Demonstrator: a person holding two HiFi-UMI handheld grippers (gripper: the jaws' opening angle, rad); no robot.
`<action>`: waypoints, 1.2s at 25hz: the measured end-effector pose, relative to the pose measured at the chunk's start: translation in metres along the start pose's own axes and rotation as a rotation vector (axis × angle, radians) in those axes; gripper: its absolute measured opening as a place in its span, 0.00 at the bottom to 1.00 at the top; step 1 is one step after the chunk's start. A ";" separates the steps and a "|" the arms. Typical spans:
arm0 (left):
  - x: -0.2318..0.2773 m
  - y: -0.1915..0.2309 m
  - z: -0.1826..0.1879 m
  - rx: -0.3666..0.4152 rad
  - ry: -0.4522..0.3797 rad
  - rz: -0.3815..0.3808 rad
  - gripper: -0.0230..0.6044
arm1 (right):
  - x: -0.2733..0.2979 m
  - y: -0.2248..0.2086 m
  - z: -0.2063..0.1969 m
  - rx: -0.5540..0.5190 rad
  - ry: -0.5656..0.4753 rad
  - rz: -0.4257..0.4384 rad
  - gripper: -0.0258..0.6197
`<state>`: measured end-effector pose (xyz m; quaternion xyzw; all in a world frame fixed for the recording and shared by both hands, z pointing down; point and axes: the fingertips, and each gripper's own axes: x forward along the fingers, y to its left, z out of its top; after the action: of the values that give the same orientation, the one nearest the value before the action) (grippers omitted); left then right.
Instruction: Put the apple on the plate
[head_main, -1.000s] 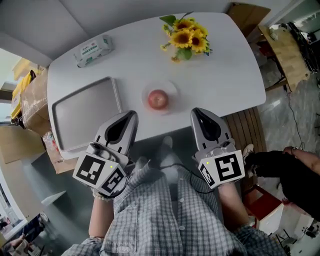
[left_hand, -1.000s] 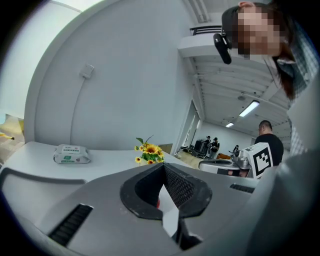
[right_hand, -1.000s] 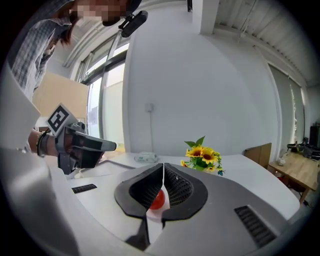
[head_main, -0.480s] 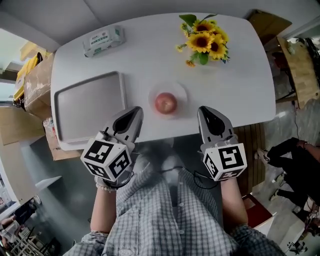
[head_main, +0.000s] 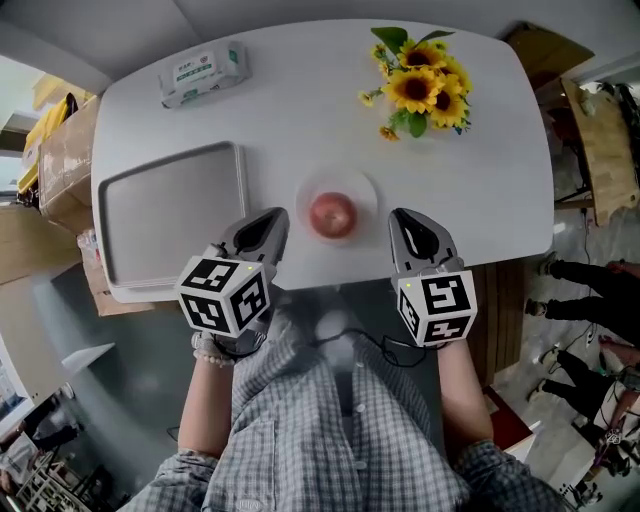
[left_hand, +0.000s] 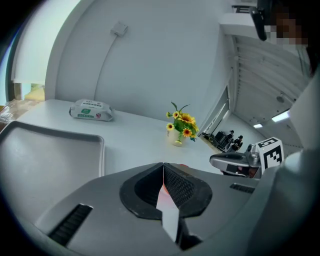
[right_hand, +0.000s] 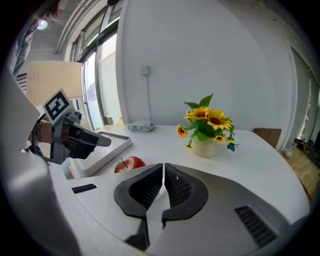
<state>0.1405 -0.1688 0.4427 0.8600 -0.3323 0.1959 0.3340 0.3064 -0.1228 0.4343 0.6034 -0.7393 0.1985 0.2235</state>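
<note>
Left tool (head_main: 274, 216) and right tool (head_main: 401, 218) have drawn closer beside the apple (head_main: 332, 214) on its plate (head_main: 363, 189), jaws together, empty.

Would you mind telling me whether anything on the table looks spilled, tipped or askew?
Nothing stands out: the apple sits on the plate, the sunflowers stand upright, and the tray and wipes pack lie flat.

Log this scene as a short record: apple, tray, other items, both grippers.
apple: on the plate, near the table's front edge
tray: left of the plate
wipes pack: far left of the table
sunflowers: far right of the table
left gripper: shut, empty, left of the apple, not touching it
right gripper: shut, empty, right of the apple, not touching it
</note>
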 end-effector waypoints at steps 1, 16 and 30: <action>0.003 0.004 -0.002 -0.013 0.009 0.015 0.05 | 0.005 0.000 -0.004 0.005 0.018 0.004 0.08; 0.040 0.024 -0.037 -0.114 0.152 0.046 0.08 | 0.049 -0.004 -0.043 0.112 0.178 0.055 0.08; 0.060 0.038 -0.062 -0.183 0.239 0.094 0.22 | 0.062 0.003 -0.074 0.256 0.301 0.109 0.18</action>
<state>0.1487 -0.1726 0.5370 0.7801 -0.3466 0.2809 0.4386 0.2999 -0.1305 0.5301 0.5493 -0.6980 0.3905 0.2419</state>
